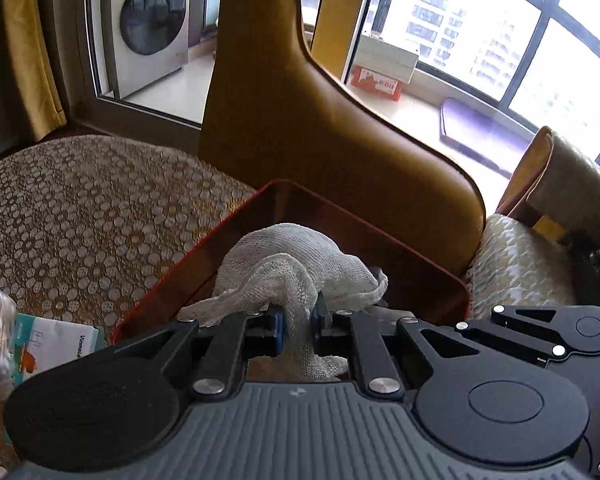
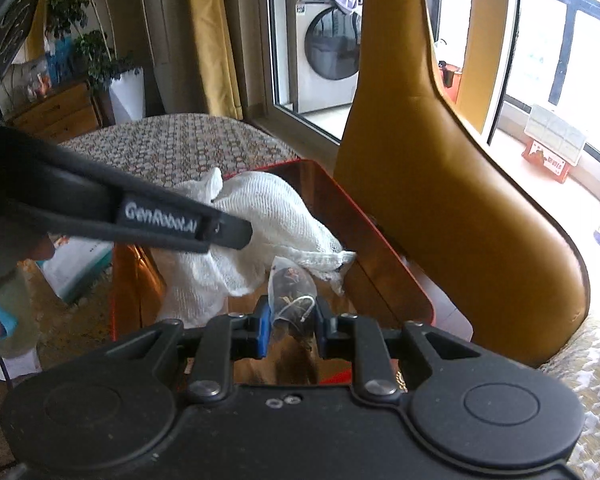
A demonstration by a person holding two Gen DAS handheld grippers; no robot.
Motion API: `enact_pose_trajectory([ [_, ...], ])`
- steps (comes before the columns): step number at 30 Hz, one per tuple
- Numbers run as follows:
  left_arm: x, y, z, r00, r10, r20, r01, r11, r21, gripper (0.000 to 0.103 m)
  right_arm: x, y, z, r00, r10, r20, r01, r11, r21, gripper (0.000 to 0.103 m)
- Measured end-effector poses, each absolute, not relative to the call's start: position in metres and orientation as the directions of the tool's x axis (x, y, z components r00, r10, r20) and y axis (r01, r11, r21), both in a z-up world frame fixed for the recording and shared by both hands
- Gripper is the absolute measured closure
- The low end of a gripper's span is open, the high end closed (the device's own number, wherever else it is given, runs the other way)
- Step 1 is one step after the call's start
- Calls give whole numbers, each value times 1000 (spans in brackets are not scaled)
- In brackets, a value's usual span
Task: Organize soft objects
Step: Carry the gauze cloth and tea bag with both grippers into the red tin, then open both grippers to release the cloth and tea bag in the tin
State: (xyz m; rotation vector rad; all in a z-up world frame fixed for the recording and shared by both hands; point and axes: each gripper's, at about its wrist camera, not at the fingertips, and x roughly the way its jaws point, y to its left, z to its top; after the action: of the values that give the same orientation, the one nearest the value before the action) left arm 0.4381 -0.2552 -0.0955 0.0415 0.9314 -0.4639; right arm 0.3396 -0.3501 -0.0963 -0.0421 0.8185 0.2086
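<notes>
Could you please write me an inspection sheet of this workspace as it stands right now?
Surface: table under a patterned cover.
Job's things: white mesh cloth over the red bin; clear pouch of dark bits.
Clutter: printed packet and a plastic wrapper left of the bin.
Grippers: left tool shut on the cloth; right tool shut on the pouch, above the bin.
Cables: nothing seen.
Surroundings: tan chair behind the bin; washer behind glass; windows.
</notes>
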Motion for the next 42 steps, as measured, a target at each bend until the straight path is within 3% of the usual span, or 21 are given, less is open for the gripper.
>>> enact_pose_trajectory([
  [17,445,-259,-123,456,-285,-843,368,923,-113,87,358,-346,-105,606,173,-776,-247,969,23,72],
  [19,443,-261,-124,455,-289,-842,377,920,-112,82,357,-347,-105,605,174,-777,-245,969,26,71],
  [22,441,-261,-122,463,-294,-836,383,917,-111,62,355,-348,-105,610,165,-775,-239,971,19,69],
  [23,440,-261,-120,468,-298,-832,384,916,-113,45,356,-348,-105,612,160,-775,-235,972,15,69],
  [24,439,-261,-119,478,-300,-826,383,917,-111,35,355,-348,-105,615,157,-773,-232,973,13,69],
  [31,429,-256,-104,506,-303,-807,381,918,-106,34,347,-353,-96,634,158,-757,-223,975,17,57],
  [42,394,-234,-60,562,-305,-769,370,924,-97,34,319,-345,-65,673,164,-721,-212,977,24,48],
])
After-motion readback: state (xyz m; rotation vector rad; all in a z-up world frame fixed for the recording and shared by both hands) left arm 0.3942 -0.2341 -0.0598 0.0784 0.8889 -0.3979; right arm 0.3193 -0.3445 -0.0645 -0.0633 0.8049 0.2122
